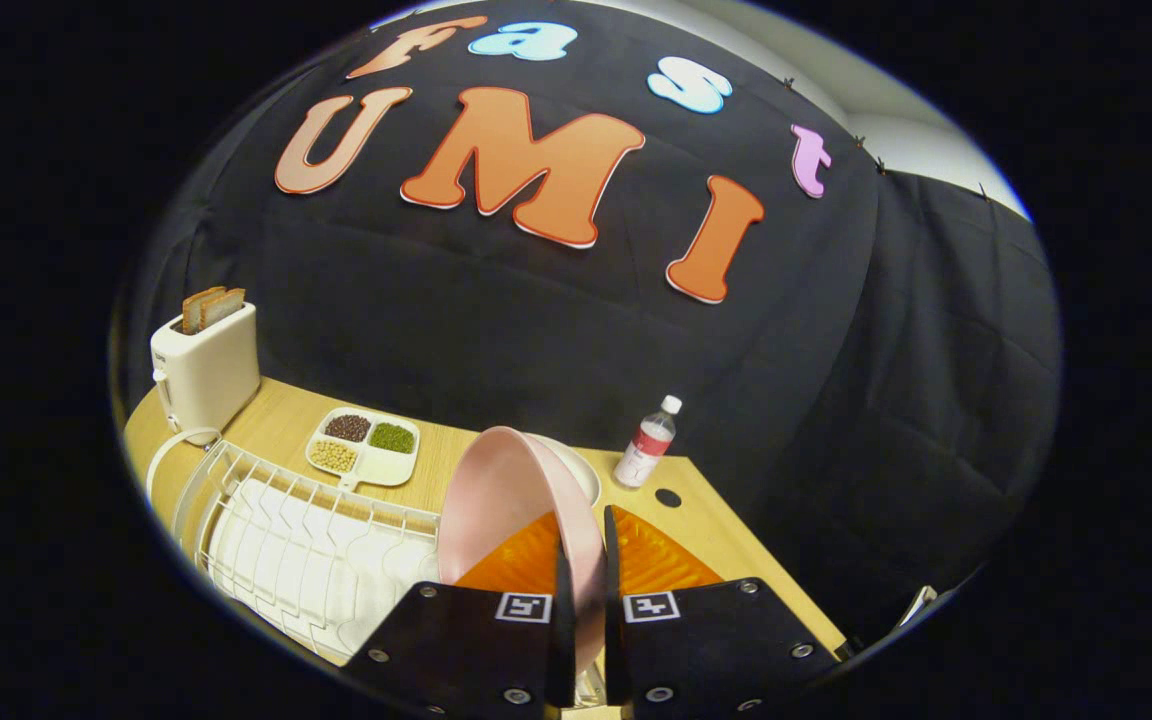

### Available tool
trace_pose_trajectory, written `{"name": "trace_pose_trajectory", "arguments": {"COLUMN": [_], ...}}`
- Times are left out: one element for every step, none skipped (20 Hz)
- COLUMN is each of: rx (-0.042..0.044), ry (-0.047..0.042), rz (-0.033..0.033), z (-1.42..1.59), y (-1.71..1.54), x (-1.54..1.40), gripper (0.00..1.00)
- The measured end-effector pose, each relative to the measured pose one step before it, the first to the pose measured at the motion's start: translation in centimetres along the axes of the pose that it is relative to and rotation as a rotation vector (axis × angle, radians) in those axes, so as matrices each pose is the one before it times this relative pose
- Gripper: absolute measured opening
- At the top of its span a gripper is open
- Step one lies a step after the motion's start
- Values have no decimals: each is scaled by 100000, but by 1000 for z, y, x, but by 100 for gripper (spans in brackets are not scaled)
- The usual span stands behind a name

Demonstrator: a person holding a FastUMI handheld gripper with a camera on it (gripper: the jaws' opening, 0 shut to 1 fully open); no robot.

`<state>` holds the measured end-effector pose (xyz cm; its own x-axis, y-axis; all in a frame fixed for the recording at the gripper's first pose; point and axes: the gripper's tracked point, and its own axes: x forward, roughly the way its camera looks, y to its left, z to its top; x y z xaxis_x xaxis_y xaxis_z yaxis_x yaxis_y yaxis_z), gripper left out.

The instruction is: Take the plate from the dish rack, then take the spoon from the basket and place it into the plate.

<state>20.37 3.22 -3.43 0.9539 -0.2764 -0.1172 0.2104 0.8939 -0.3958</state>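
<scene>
The gripper pinched the pink plate by its rim — fingers pressed on either face, holding it on edge just above the rack, probably so it could lift clear of the wires.

The plate pinched on edge between the gripper fingers looks like smooth pink plastic or glazed ware with a soft sheen. The dish rack on the near left is white coated wire, glossy. The table is pale wood, matt. On the far left the toaster has a smooth cream plastic shell. The bottle on the right is clear plastic. The divided tray is glossy white.
</scene>
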Motion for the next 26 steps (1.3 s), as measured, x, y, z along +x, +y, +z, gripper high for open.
{"name": "trace_pose_trajectory", "arguments": {"rx": [-1102,628,1344,1291,1361,1140,1316,1466,1843,2481,3051,3433,3373,2868,2052,1153,1017,1594,2509,3115,2950,2557,2499,2408,2119,2000], "ry": [-1108,-278,337,727,702,531,520,156,287,693,1249,1594,1917,1720,1321,940,1053,1399,1841,1939,1805,1669,1930,1836,1992,1969], "rz": [-386,189,416,316,568,726,714,736,899,1402,1636,1787,1612,1035,529,219,68,427,768,748,698,652,715,1004,957,1149], "z": [260,182,25,-32,-155,-14,-87,54,27,-127,-233,-408,-535,-566,-560,-571,-685,-736,-816,-826,-795,-772,-868,-808,-945,-900], "y": [-185,-56,-107,-159,-214,-158,-281,-292,-236,-164,-180,-2,-139,-217,-388,-350,-415,-340,-234,-228,-305,-270,-275,-149,-126,-149], "x": [-212,-284,-106,-230,-213,-410,-398,-567,-458,-569,-666,-661,-648,-694,-714,-658,-668,-672,-605,-594,-532,-544,-415,-423,-405,-358], "gripper": [11,12,12,12,12,12,12,12,12,12,12,12,12,12,12,12,12,12,12,12,12,12,12,12,12,12]}}
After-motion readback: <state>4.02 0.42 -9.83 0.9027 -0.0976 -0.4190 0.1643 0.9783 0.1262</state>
